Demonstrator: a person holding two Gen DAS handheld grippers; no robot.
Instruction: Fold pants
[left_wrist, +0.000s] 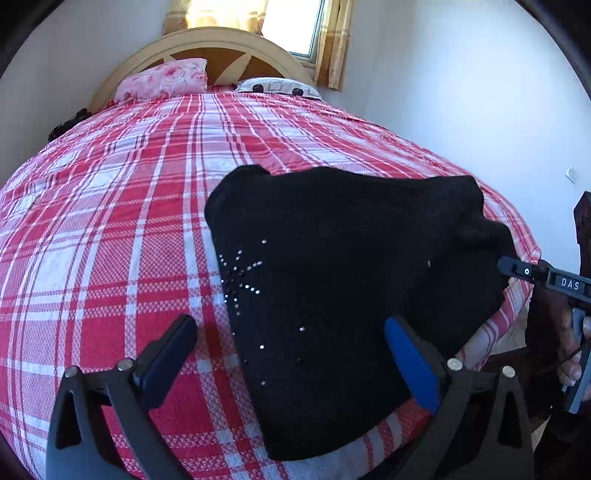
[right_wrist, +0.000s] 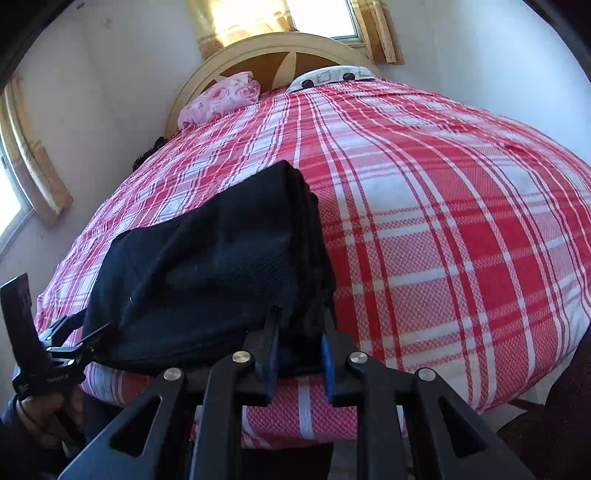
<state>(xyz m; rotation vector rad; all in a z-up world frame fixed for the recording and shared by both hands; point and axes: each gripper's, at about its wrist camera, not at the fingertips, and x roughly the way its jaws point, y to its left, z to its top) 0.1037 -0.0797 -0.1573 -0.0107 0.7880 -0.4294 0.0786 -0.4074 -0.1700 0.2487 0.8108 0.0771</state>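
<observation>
Our right gripper (right_wrist: 299, 354) pinches the folded pants' (right_wrist: 207, 273) near edge at the bed's (right_wrist: 461, 240) foot; our left gripper's (left_wrist: 291, 354) fingers are spread.

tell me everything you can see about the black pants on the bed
The black knit-looking pants lie folded into a compact stack of several layers near the foot edge of the red and white plaid bedspread. Small silvery studs form a starburst on the top face. The right gripper is closed on the stacked edge at one corner. The left gripper is open, its fingers straddling the opposite side without pinching it.
</observation>
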